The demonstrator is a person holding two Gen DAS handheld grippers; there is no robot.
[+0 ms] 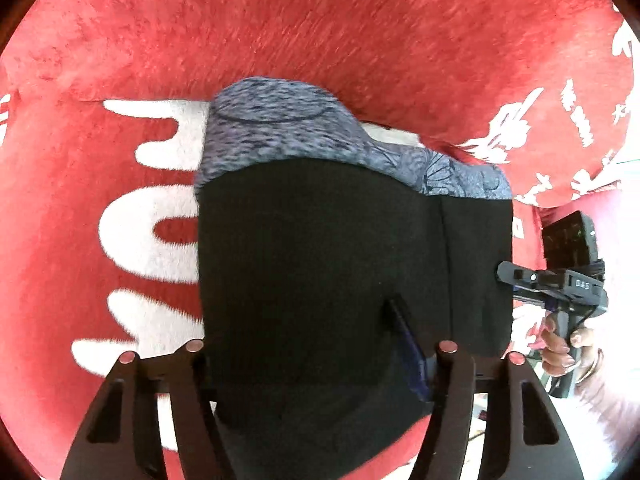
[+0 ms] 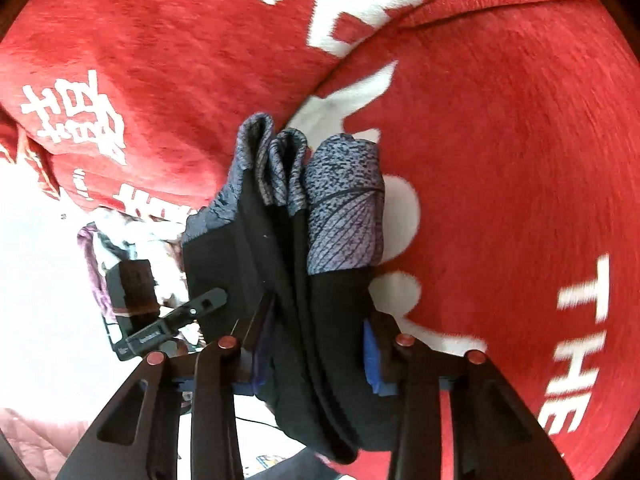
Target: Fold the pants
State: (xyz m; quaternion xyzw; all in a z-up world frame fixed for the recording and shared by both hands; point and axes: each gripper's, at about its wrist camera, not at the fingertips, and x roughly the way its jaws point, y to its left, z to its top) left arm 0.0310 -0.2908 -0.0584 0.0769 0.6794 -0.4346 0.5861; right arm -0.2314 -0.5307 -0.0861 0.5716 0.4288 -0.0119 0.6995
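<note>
Above red blanket (image 1: 320,32), folded black-and-grey pants (image 1: 320,260) clamped by left tool (image 1: 320,364) and right tool (image 2: 316,360), both closed on fabric.

Black pants (image 1: 320,272) with speckled grey-blue trim — folded into thick layers, hanging over red fabric.

Black gripper (image 1: 320,350) linkages, copper-coloured pivot pins; bangle (image 1: 592,368) on wrist.
</note>
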